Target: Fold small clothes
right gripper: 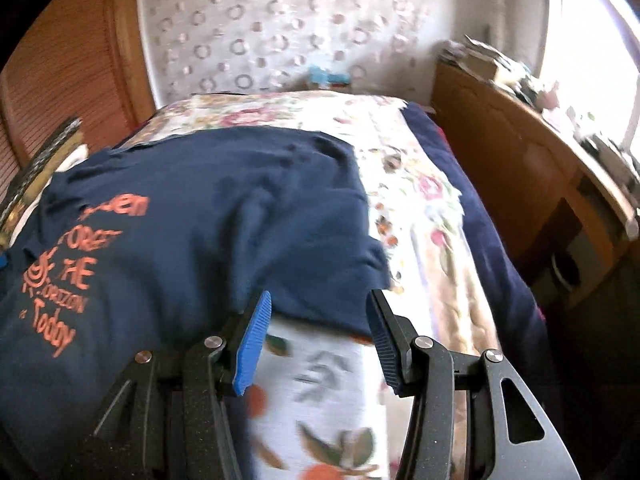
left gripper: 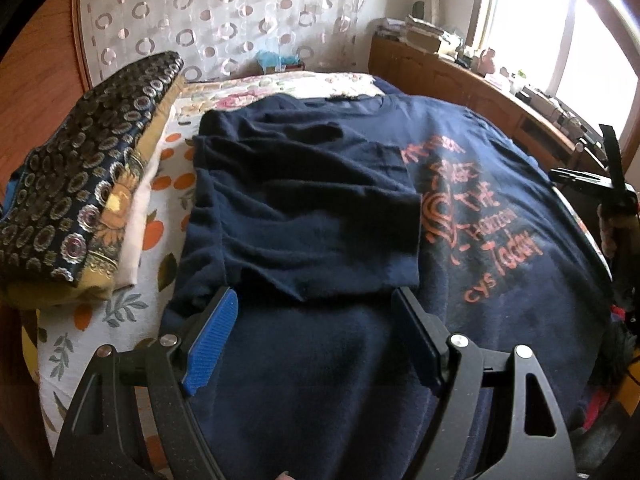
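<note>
A navy T-shirt (left gripper: pixel 460 240) with orange lettering lies spread on the bed. Its left side is folded inward, forming a plain navy panel (left gripper: pixel 312 208) over the chest. My left gripper (left gripper: pixel 316 300) hovers open over the shirt's lower middle, its blue pads (left gripper: pixel 212 344) wide apart with only flat cloth beneath. In the blurred right wrist view the same T-shirt (right gripper: pixel 180 220) fills the left half. My right gripper (right gripper: pixel 320 300) stands open at the hem of the shirt's right sleeve (right gripper: pixel 332 272), pads apart with the floral sheet showing between them.
A floral bedsheet (right gripper: pixel 420 208) covers the bed. A stack of folded cloth topped by dark patterned fabric (left gripper: pixel 80 184) sits at the left edge. A wooden cabinet (left gripper: pixel 460 76) with clutter runs along the right under a bright window. Black gear (left gripper: pixel 612 184) shows at the right border.
</note>
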Demonstrator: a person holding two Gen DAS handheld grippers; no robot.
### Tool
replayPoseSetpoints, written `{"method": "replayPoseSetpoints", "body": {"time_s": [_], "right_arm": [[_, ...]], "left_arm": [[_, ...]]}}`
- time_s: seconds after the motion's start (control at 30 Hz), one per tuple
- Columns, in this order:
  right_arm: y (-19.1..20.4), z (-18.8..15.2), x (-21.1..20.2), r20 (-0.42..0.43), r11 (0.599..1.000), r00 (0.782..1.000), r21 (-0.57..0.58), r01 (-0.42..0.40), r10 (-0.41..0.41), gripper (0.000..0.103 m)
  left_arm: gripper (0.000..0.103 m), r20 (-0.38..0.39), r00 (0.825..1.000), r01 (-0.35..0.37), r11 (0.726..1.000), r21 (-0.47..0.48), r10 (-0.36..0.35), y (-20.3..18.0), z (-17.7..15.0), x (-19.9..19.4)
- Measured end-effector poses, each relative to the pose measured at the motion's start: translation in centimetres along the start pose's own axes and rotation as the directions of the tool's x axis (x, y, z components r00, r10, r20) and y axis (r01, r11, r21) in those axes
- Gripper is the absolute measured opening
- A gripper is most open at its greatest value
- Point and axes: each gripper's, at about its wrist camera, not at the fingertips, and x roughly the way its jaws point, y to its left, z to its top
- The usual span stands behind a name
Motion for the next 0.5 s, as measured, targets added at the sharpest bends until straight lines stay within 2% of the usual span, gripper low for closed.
{"method": "replayPoseSetpoints", "body": {"time_s": [0.23,0.3,0.37,0.5], "right_arm": [[0.0,0.0,0.7,-0.046,0.996,0.999,0.082,-0.024,0.028,0.051],[-0.1,0.2,0.3,-0.043,0.996,0.998,0.088,-0.034,0.038,0.051],[-0.2,0.5,0.3,-0.048,0.996,0.998,0.084,-0.038,0.042,0.051],[-1.0,0.4,0.4,-0.047,0.994,0.997,0.093,-0.055,0.060,0.051]], "left_arm": [[0.080,-0.023,1.000,-0.018,1.000,-0.001,0.018,-0.1,0.0,0.8],[0.083,-0.028,0.999,-0.017,1.000,0.006,0.017,-0.2,0.0,0.9],[0.092,-0.042,0.999,-0.015,0.999,0.031,0.016,-0.7,0.1,1.3],[0.099,-0.064,0.997,-0.033,0.997,0.073,0.038,-1.6,0.3,1.9]]}}
